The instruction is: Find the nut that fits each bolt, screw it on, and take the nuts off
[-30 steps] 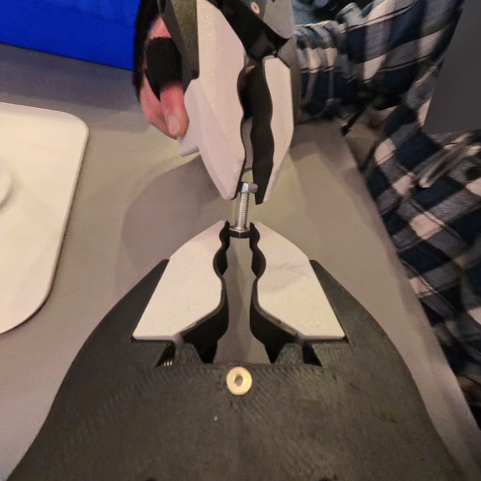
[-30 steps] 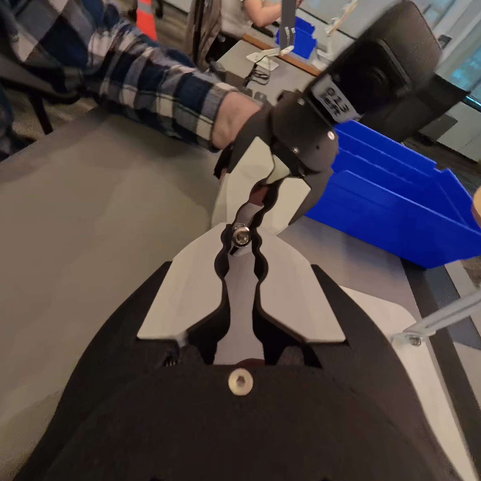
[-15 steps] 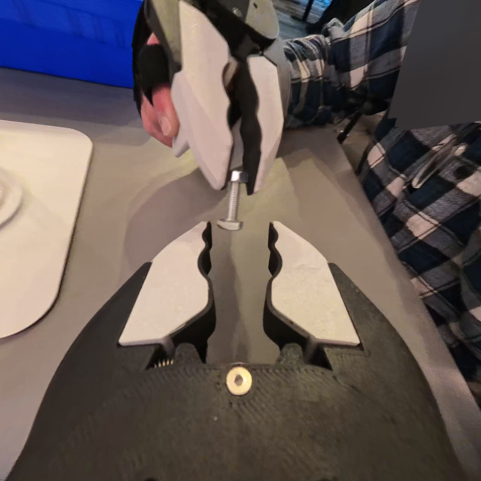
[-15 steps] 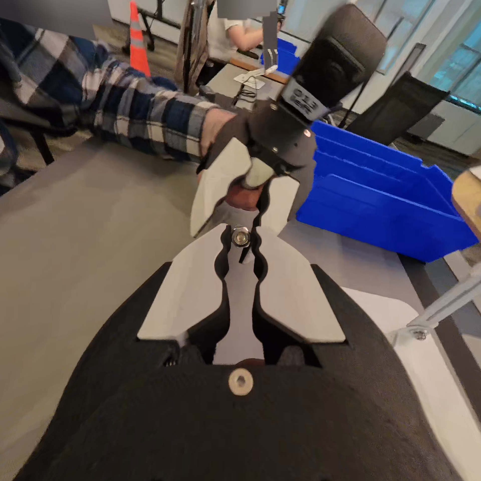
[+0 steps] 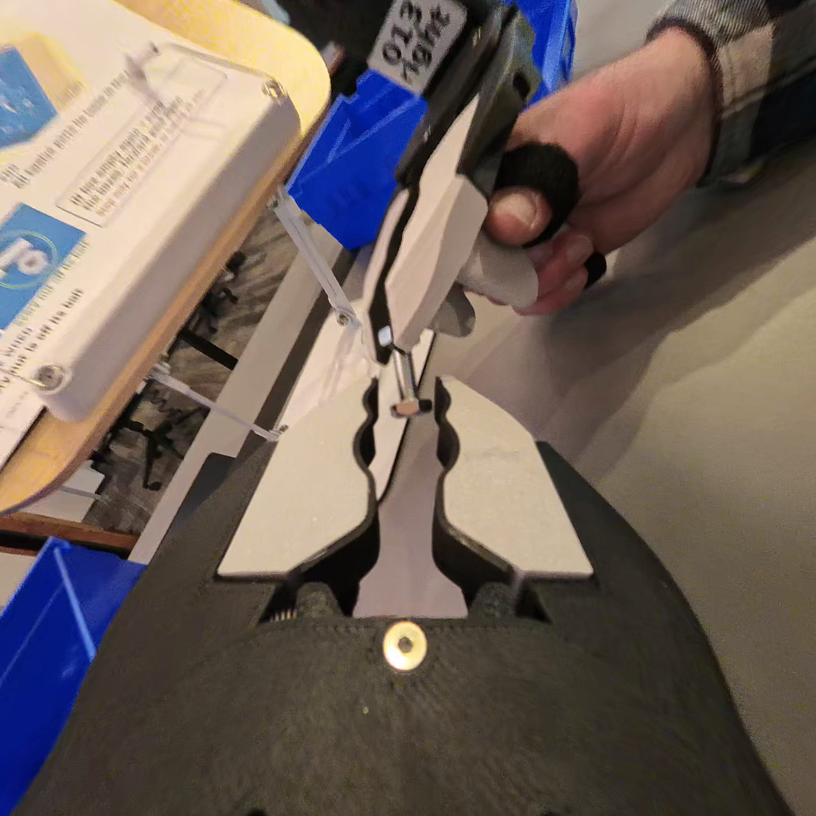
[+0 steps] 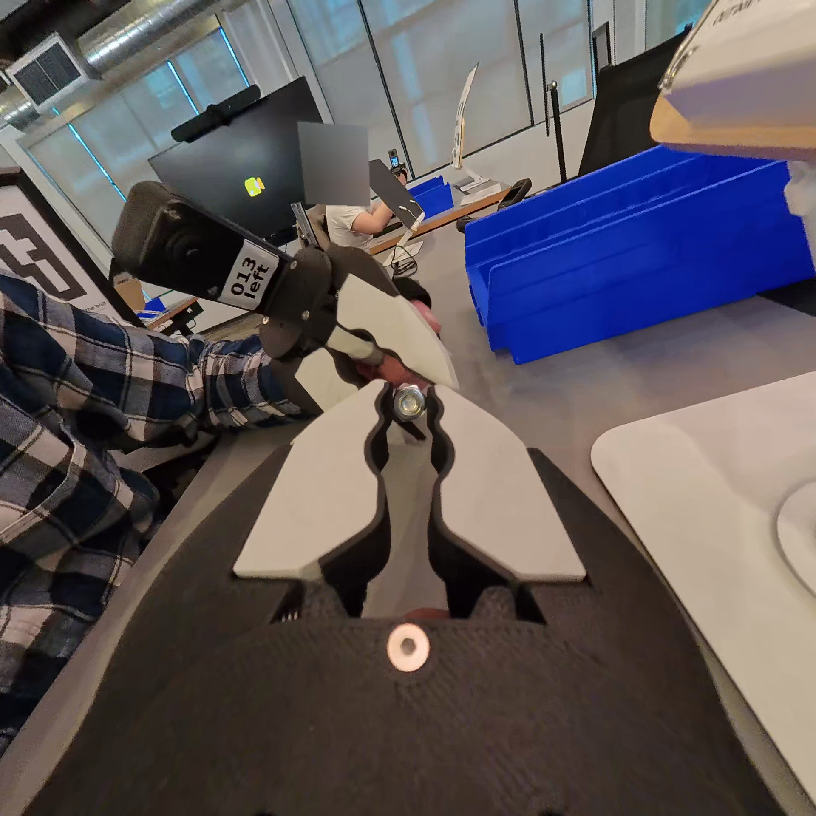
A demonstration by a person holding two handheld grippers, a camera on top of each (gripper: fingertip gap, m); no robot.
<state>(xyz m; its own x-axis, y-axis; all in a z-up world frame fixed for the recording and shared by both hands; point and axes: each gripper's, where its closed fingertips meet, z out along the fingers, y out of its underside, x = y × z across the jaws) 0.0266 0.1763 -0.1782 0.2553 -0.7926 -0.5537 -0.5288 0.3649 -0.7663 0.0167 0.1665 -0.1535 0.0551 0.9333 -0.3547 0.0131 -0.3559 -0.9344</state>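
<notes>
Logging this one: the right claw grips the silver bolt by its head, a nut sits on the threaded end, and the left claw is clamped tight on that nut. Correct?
Not quite. The left claw is open: the left wrist view shows gaps between its pads and the silver hex nut. The rest stands: the right claw grips the silver bolt by its head, with the nut on the threaded end.

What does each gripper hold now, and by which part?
The right gripper holds the bolt by its head. The left gripper is open around the nut and holds nothing.
</notes>
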